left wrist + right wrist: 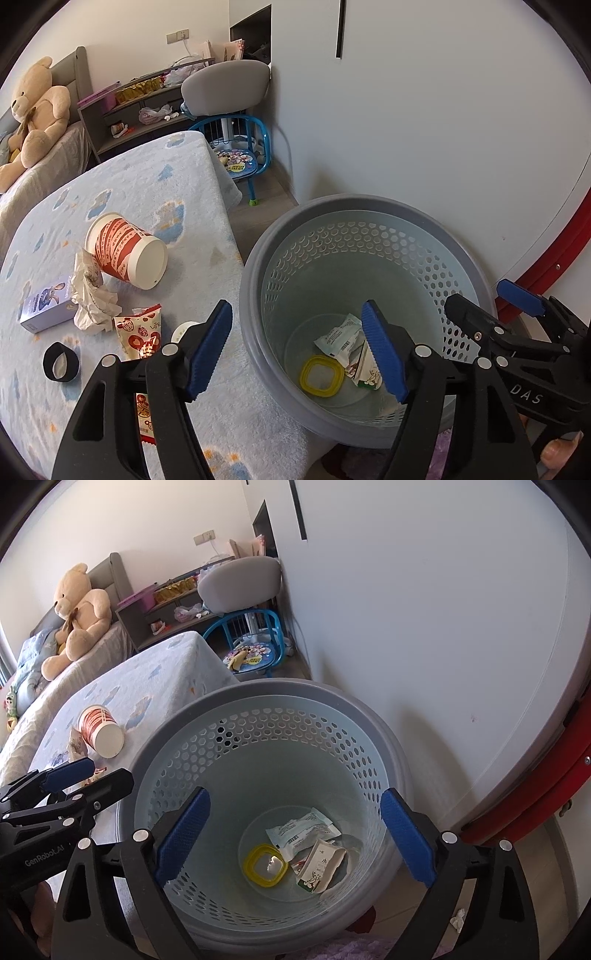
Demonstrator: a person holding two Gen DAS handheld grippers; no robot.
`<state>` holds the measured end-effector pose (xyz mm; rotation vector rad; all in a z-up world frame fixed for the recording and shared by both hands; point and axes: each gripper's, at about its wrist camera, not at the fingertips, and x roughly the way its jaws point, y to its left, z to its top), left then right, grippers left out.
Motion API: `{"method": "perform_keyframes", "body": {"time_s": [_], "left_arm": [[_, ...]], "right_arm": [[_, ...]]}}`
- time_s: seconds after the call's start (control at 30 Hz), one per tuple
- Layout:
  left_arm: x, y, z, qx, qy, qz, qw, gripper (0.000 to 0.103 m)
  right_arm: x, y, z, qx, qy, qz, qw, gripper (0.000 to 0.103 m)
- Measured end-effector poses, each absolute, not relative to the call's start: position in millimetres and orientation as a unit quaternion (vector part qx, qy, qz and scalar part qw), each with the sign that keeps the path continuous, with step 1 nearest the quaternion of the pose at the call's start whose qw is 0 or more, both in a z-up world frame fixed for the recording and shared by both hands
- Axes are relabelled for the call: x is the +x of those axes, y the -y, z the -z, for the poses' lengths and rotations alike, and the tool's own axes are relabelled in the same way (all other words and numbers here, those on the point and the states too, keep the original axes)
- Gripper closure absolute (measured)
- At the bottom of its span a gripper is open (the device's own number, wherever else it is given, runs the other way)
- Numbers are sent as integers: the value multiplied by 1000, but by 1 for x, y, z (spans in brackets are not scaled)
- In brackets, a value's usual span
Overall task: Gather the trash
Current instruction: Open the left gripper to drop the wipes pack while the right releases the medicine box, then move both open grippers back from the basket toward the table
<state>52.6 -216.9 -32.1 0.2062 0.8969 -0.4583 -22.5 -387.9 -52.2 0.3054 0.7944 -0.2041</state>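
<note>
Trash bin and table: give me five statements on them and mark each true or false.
1. The grey trash bin holds a yellow square lid. True.
2. The red-and-white paper cup stands upright. False: it lies on its side on the table.
3. The left gripper is clamped on a wrapper. False: its jaws are open and empty.
4. The crumpled paper lies on the table beside the cup. True.
5. The right gripper is open above the bin. True.
</note>
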Motion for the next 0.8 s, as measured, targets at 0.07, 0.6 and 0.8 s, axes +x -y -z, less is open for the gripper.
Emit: {"method": "perform_keyframes", "body": {"time_s": [0.07,0.6,0.8], "left_arm": [[53,217,32,98,-429,219,871,33],[47,204,25,86,-427,215,874,33],[48,181,23,78,-428,198,878,33]], "right_arm": [[-22,388,53,147,-385,99,906,11],[-24,390,55,154,-388,102,903,11],[-27,387,54,149,-388,107,903,11]]}}
